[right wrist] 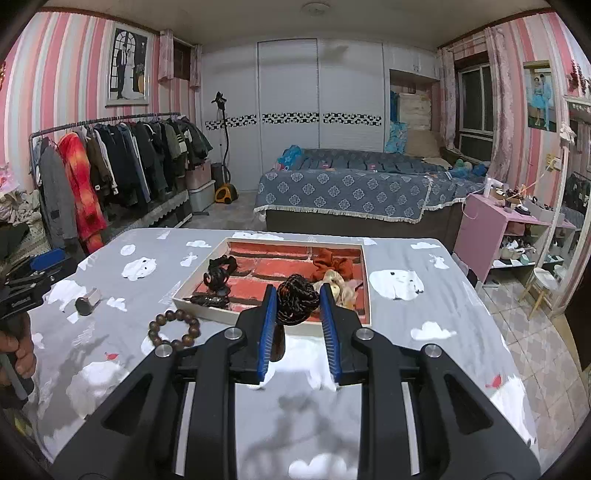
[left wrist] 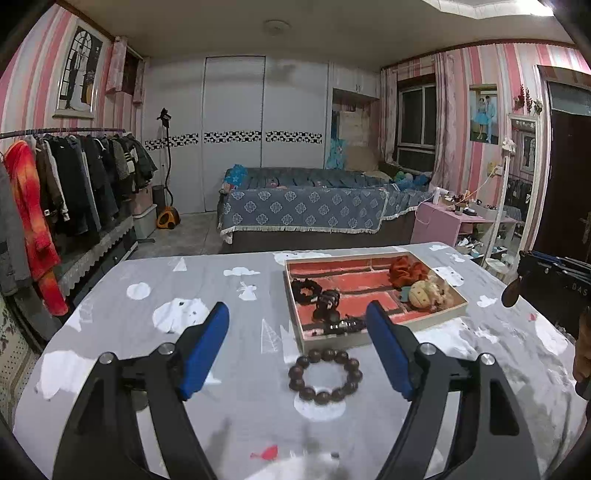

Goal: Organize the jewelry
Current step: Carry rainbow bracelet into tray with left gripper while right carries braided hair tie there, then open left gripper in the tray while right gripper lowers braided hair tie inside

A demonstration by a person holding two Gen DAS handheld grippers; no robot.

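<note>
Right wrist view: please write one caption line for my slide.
Right tool grips a dark braided hair tie above the red-lined tray; a wooden bead bracelet lies beside it.

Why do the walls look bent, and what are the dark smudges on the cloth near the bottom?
Both views: fisheye lenses bow the striped walls and darken the corners. Left wrist view: a ceiling light glares white. Right wrist view: the smudges are soft shadows below the right gripper.

A dark wooden bead bracelet [left wrist: 325,376] lies flat on the grey cloth, just in front of my tray [left wrist: 458,308]. The tray has a red brick-patterned floor and holds black hair ties [left wrist: 306,290], a black claw clip [left wrist: 327,301], an orange scrunchie [left wrist: 406,271] and a pale fluffy one [left wrist: 428,291]. A brown braided hair tie [right wrist: 297,299] sits clamped upright in my right gripper [right wrist: 298,295].
</note>
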